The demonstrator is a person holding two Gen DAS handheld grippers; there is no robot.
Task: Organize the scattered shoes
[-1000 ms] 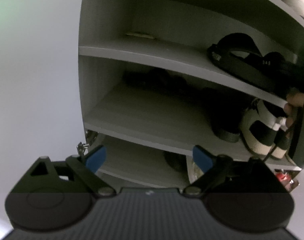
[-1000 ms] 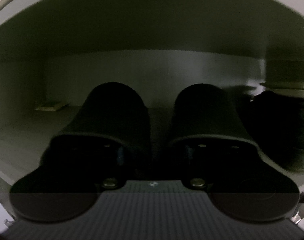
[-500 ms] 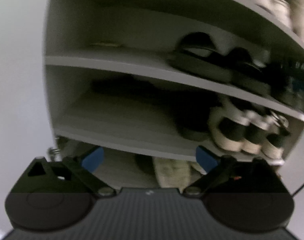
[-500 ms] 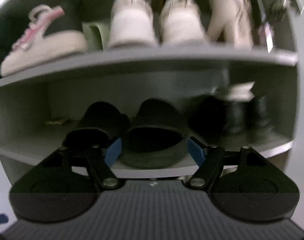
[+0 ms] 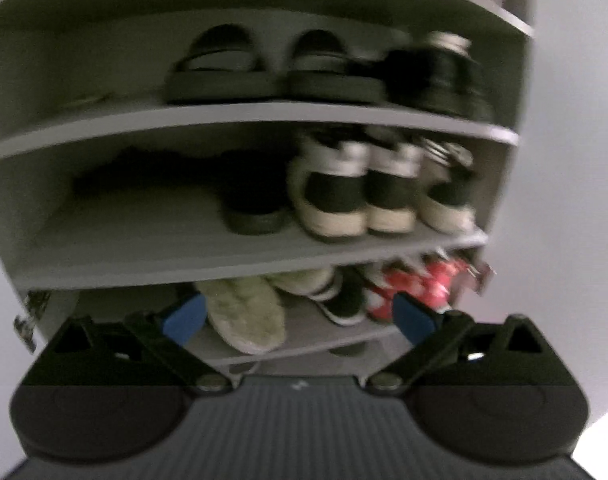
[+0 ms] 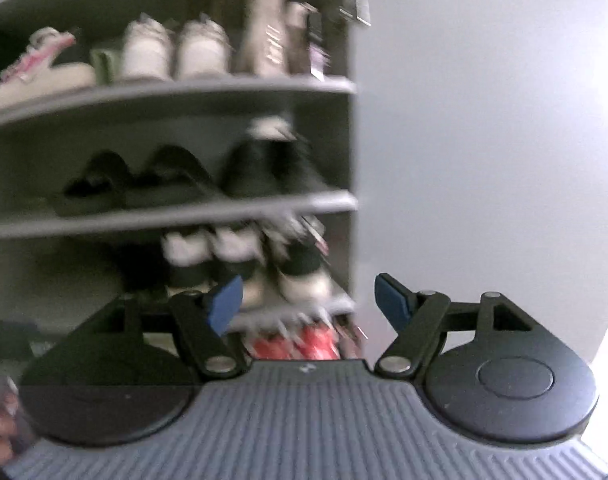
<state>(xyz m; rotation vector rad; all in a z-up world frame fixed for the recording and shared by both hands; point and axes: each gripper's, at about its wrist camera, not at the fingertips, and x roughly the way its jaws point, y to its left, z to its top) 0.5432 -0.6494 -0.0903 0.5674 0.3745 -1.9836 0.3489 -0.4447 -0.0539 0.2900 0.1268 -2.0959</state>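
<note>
Left wrist view: the left gripper [image 5: 299,318] stands wide and empty; ahead, the grey shoe rack [image 5: 263,114] carries black slides [image 5: 223,68] above and a fuzzy slipper [image 5: 243,316] between the blue pads.

Right wrist view: the right gripper [image 6: 308,304] gapes empty, with the rack's red shoes [image 6: 295,344] just ahead.

Each gripper, left [image 5: 297,316] and right [image 6: 308,304], has blue pads on black linkage arms with silver pivot screws at 6 o'clock, round black housings at 4 and 8, and a ribbed grey base.
</note>
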